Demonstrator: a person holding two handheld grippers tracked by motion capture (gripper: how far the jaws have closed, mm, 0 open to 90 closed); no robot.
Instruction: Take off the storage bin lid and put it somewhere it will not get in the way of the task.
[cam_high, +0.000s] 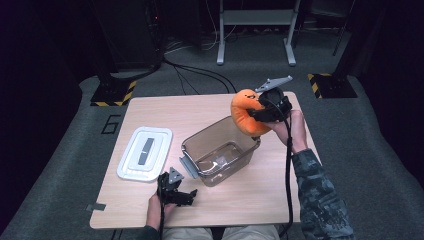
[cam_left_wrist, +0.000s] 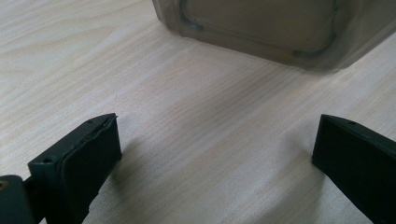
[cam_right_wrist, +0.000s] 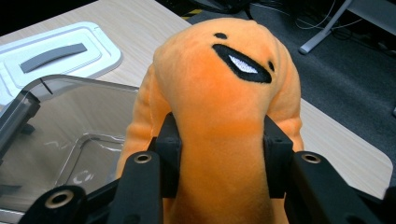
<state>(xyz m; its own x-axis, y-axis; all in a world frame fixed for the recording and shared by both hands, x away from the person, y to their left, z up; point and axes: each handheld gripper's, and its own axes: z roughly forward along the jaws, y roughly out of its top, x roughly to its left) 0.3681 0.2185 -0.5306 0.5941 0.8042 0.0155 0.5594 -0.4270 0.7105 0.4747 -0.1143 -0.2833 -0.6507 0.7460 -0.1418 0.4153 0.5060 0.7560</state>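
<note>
An orange plush toy (cam_high: 245, 112) with a black smiling mouth hangs in the air above the far right corner of a clear plastic bin (cam_high: 197, 140). My right gripper (cam_high: 260, 114) is shut on the orange plush toy (cam_right_wrist: 219, 93), its black pads (cam_right_wrist: 169, 154) squeezing the soft body from both sides. The clear bin (cam_right_wrist: 60, 135) lies below and left of the toy, with nothing inside. My left gripper (cam_high: 186, 196) rests low on the table near the front edge, just in front of the bin (cam_left_wrist: 261, 28). Its jaws stand wide open over bare wood.
A white lid (cam_high: 145, 152) with a grey handle lies flat on the table left of the bin. The wooden table (cam_high: 150, 112) has bare room at the back left. Beyond it are grey carpet, cables and a white frame's legs (cam_high: 255, 35).
</note>
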